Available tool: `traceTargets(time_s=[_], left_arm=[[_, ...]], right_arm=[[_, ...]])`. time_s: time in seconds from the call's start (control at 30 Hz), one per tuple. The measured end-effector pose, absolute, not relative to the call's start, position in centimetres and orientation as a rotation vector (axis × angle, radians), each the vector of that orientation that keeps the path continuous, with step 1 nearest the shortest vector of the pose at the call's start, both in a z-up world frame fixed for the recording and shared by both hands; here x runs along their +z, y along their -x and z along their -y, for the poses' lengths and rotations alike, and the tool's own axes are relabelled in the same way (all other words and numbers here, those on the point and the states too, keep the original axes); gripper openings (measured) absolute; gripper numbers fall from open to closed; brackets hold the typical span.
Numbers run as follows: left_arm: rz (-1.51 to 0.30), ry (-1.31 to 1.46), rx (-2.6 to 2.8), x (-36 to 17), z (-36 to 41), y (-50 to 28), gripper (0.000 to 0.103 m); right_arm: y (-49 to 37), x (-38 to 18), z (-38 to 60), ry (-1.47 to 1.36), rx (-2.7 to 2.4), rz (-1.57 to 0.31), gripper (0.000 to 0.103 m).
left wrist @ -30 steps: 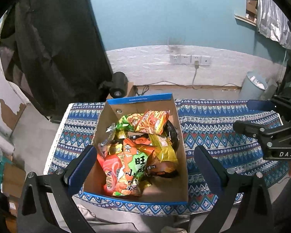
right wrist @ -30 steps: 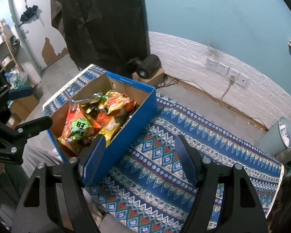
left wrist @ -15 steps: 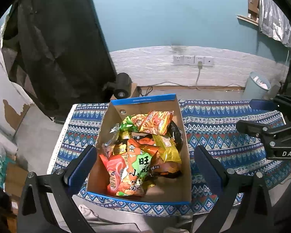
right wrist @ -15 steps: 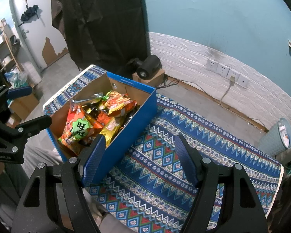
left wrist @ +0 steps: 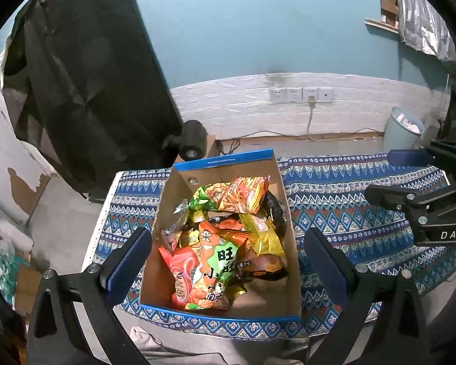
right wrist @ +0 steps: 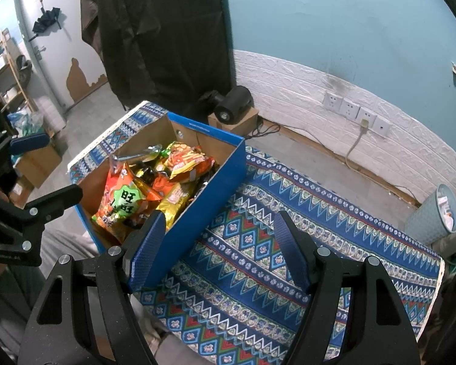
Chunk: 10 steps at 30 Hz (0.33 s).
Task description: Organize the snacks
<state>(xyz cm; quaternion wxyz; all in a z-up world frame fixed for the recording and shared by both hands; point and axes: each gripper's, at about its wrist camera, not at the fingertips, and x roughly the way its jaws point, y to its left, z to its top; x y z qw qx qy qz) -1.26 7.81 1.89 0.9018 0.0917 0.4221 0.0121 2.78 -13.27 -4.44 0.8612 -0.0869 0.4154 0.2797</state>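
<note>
**Snack packets piled in a blue box as two grippers hover over a patterned bench**

A blue cardboard box [left wrist: 225,164] is sitting on the left part of a bench covered by a blue patterned cloth [right wrist: 288,243], and the snack packets are lying heaped inside it: a large orange-and-green bag [left wrist: 215,270] at the box's 6 o'clock end, a gold packet [left wrist: 263,234] toward 3 o'clock, and an orange striped packet [left wrist: 246,194] near 12 o'clock. The left gripper [left wrist: 226,260] is hanging above the box with its jaws standing wide apart and gripping nothing. The right gripper [right wrist: 217,249] is hovering over the cloth at the box's 3 o'clock side, its jaws likewise spread and empty. No packets are showing on the cloth outside the box. The scene is fitting two readings: packets gathered into the box with the sorting finished, or a jumbled heap awaiting removal and arranging. The pictures are not settling which. Any further grasp would be calling for care with crinkly, overlapping bags, since pinching one corner is likely to be dragging its neighbours along.
</note>
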Motion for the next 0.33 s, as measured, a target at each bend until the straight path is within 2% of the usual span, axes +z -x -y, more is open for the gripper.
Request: traceTargets(time_s=[0.33], left_arm=[[-0.873, -0.187, 0.027, 1.9, -7.78, 1.37, 0.101]], right_arm=[[-2.73, -4.4, 13.23, 0.182, 0.587, -0.871, 0.073]])
